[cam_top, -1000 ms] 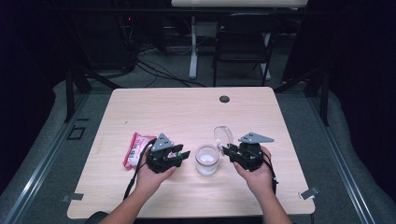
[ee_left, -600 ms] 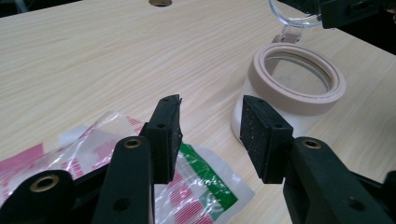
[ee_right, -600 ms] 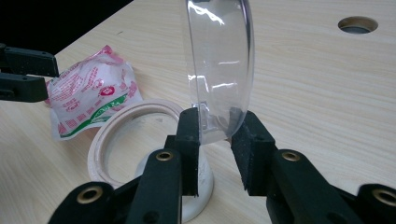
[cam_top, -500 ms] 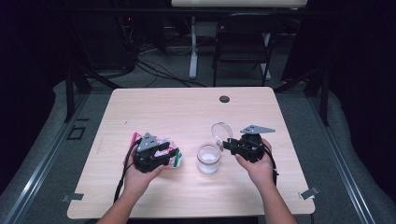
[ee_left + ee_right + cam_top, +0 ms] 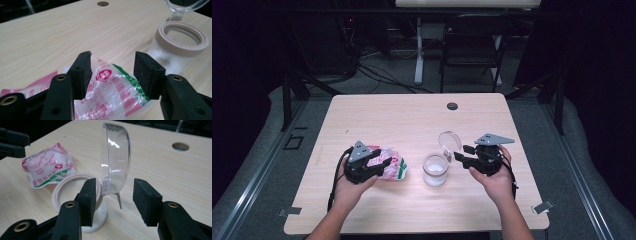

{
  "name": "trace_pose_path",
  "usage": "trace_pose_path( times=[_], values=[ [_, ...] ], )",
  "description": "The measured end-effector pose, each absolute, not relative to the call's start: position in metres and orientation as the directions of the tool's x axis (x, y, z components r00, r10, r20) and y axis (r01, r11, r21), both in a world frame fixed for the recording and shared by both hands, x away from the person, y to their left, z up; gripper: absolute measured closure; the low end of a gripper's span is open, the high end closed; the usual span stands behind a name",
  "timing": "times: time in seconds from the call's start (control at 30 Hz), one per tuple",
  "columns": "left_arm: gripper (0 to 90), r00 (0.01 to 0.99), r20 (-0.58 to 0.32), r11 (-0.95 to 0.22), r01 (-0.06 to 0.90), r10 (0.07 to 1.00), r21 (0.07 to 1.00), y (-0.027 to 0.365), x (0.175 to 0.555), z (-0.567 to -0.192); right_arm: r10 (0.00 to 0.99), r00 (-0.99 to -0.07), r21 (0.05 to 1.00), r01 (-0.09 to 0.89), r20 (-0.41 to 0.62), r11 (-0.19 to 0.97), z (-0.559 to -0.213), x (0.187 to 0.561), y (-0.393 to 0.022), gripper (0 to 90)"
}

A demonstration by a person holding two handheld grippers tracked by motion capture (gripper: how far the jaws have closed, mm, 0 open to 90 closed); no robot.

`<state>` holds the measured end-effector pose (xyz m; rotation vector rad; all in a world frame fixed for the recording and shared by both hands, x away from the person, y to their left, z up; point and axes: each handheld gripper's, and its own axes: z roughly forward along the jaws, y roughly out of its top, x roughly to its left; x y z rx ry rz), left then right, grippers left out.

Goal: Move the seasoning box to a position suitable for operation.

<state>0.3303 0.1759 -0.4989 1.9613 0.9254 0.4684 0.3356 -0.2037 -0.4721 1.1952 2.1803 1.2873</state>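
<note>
A crumpled red, white and green plastic bag [image 5: 393,167] lies on the wooden table [image 5: 412,120], left of a small clear jar [image 5: 434,172]. The jar has a beige rim and something white inside. Its clear hinged lid [image 5: 449,140] stands flipped up. My left gripper [image 5: 382,167] is at the bag's left end. In the left gripper view the bag [image 5: 112,92] lies loosely between the jaws of this gripper [image 5: 113,60], which have just been opening. My right gripper [image 5: 460,156] is just right of the jar. Its jaws [image 5: 115,187] have also just been opening and straddle the hinge of the lid [image 5: 116,157] without touching it.
A round cable hole [image 5: 452,106] sits near the table's far edge. A folding chair [image 5: 472,40] and a stand leg [image 5: 418,55] are on the floor beyond it. Bare wood stretches across the table's far half and its near edge.
The bag has shifted from the left of my left gripper to its right, nearer the jar. My left hand has drawn back leftward. Both pairs of jaws stand wider apart.
</note>
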Motion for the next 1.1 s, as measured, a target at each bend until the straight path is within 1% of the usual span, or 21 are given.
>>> trace_pose_path(
  times=[0.13,0.3,0.33,0.37,0.43,0.47,0.5,0.53,0.57,0.6,0.73,0.83,0.87,1.1],
  values=[
    [51.1,0.645,-0.024,-0.340,0.434,0.764,0.834,0.182,0.326,-0.505,0.801,-0.594,0.870,0.433,0.076,0.238,-0.467,0.328,-0.204,54.6],
    [51.0,0.660,-0.033,-0.353,0.442,0.751,0.825,0.181,0.324,-0.512,0.806,-0.587,0.874,0.429,0.078,0.228,-0.465,0.324,-0.205,57.6],
    [51.0,0.671,-0.017,-0.378,0.437,0.741,0.816,0.177,0.325,-0.515,0.814,-0.576,0.876,0.429,0.078,0.220,-0.465,0.325,-0.205,57.9],
    [50.9,0.671,-0.017,-0.378,0.437,0.741,0.816,0.177,0.325,-0.515,0.814,-0.575,0.876,0.431,0.081,0.218,-0.465,0.325,-0.205,57.8],
    [50.3,0.681,-0.009,-0.399,0.440,0.733,0.805,0.171,0.325,-0.519,0.812,-0.577,0.872,0.438,0.088,0.217,-0.466,0.325,-0.206,57.0],
    [49.7,0.690,0.014,-0.430,0.435,0.724,0.791,0.165,0.324,-0.522,0.803,-0.586,0.867,0.451,0.108,0.212,-0.467,0.326,-0.205,55.8],
    [49.2,0.690,0.014,-0.430,0.435,0.724,0.791,0.165,0.324,-0.522,0.803,-0.586,0.867,0.451,0.108,0.212,-0.467,0.326,-0.205,55.8],
    [48.4,0.701,0.034,-0.454,0.423,0.712,0.784,0.160,0.321,-0.524,0.804,-0.584,0.869,0.450,0.112,0.206,-0.468,0.326,-0.203,53.5],
    [47.8,0.701,0.034,-0.454,0.423,0.712,0.784,0.160,0.321,-0.524,0.804,-0.584,0.869,0.450,0.112,0.206,-0.468,0.326,-0.203,53.5],
    [46.4,0.709,0.043,-0.462,0.410,0.704,0.787,0.156,0.320,-0.525,0.801,-0.588,0.873,0.442,0.110,0.204,-0.469,0.326,-0.201,50.4],
    [41.5,0.725,0.063,-0.494,0.399,0.686,0.773,0.151,0.318,-0.527,0.802,-0.587,0.879,0.434,0.107,0.200,-0.468,0.325,-0.199,45.6],
    [41.3,0.734,0.069,-0.504,0.392,0.676,0.770,0.148,0.316,-0.529,0.802,-0.586,0.879,0.436,0.114,0.193,-0.466,0.325,-0.199,43.4],
    [39.7,0.742,0.074,-0.514,0.385,0.666,0.767,0.145,0.315,-0.529,0.807,-0.581,0.879,0.434,0.108,0.196,-0.466,0.325,-0.200,42.7],
    [40.6,0.767,0.117,-0.565,0.350,0.631,0.747,0.137,0.307,-0.531,0.804,-0.578,0.865,0.467,0.140,0.185,-0.468,0.328,-0.198,40.8]
  ],
)
